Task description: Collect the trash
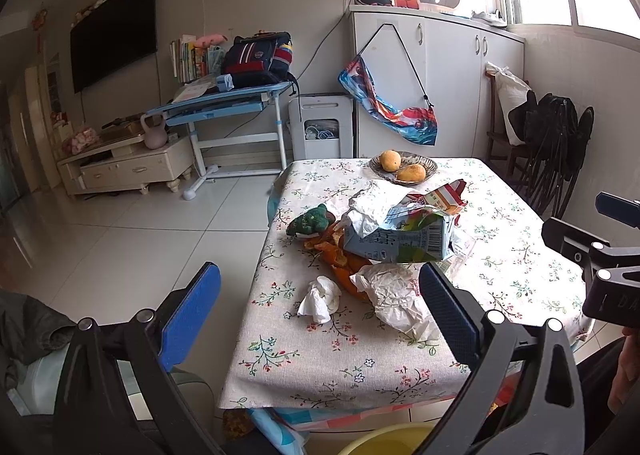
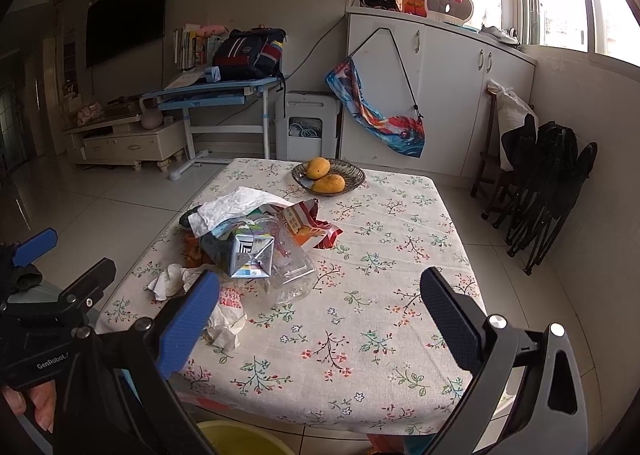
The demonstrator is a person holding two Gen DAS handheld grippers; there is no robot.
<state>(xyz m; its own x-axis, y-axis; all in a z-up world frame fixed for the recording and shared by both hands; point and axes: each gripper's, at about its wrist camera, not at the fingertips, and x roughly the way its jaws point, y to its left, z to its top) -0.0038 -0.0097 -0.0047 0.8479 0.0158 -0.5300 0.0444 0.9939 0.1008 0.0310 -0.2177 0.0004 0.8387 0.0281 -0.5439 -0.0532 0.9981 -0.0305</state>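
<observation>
A trash pile sits on the floral table [image 1: 340, 367]: a crushed blue milk carton [image 1: 400, 243], crumpled white paper [image 1: 394, 295], a tissue ball [image 1: 320, 297], orange peel [image 1: 340, 259], a snack wrapper [image 1: 444, 199] and a green crumpled piece [image 1: 310, 221]. In the right wrist view the carton [image 2: 244, 251], a clear plastic container [image 2: 292, 271], tissues [image 2: 168, 281] and wrapper [image 2: 308, 227] show. My left gripper [image 1: 320, 319] is open, empty, above the near table edge by the tissue. My right gripper [image 2: 320, 319] is open, empty, over the table's near right part.
A dish with two mangoes [image 1: 402, 167] stands at the far side of the table. A yellow basin [image 1: 388, 441] sits on the floor below the near edge; it also shows in the right wrist view [image 2: 240, 439]. Folded black chairs [image 2: 548, 191] lean on the right wall.
</observation>
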